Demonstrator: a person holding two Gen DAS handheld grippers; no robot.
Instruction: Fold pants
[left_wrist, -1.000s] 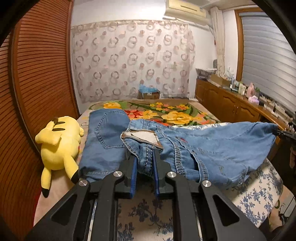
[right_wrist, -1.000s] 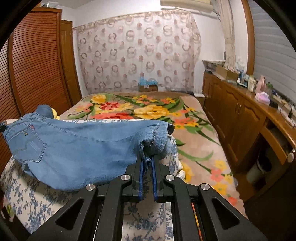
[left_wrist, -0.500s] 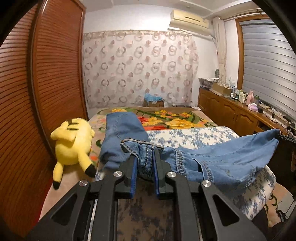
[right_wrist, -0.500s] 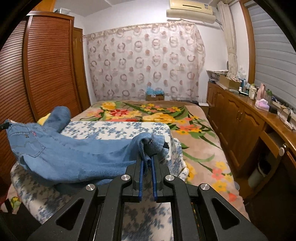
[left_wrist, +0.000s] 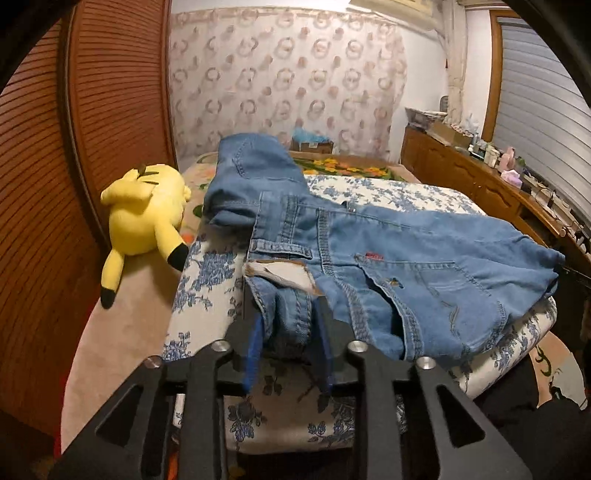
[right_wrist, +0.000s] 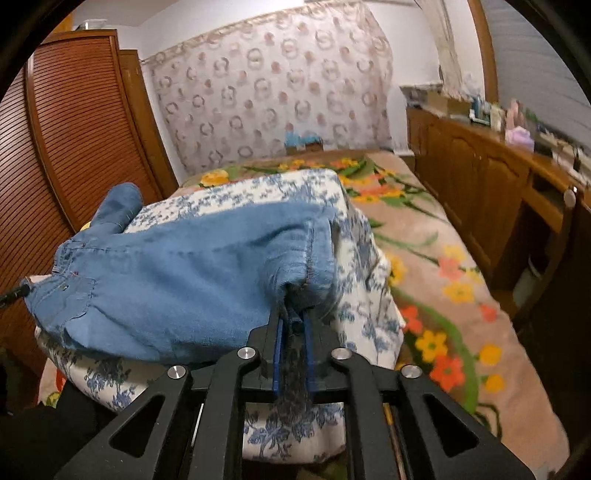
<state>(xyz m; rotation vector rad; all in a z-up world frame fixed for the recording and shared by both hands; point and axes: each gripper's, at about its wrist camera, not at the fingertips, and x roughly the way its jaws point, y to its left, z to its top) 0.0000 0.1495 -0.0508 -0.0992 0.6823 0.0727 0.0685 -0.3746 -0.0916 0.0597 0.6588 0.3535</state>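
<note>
One pair of blue jeans (left_wrist: 388, 258) lay at the centre of one blue-flowered white cushion (left_wrist: 207, 273). One yellow plush toy (left_wrist: 144, 218) sat at nine o'clock. Two grippers showed, one left (left_wrist: 288, 332) and one right (right_wrist: 293, 325). One cardboard box (left_wrist: 314, 146) stood at twelve o'clock.

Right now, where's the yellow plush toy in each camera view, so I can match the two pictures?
Left wrist: the plush lies at centre left on the bed, beside the floral cushion and in front of the slatted wardrobe.
Right wrist: nearly all hidden; only a yellow sliver shows at the left, under the raised part of the jeans.
Shared landmark: the ring-patterned curtain at the back wall.
</note>
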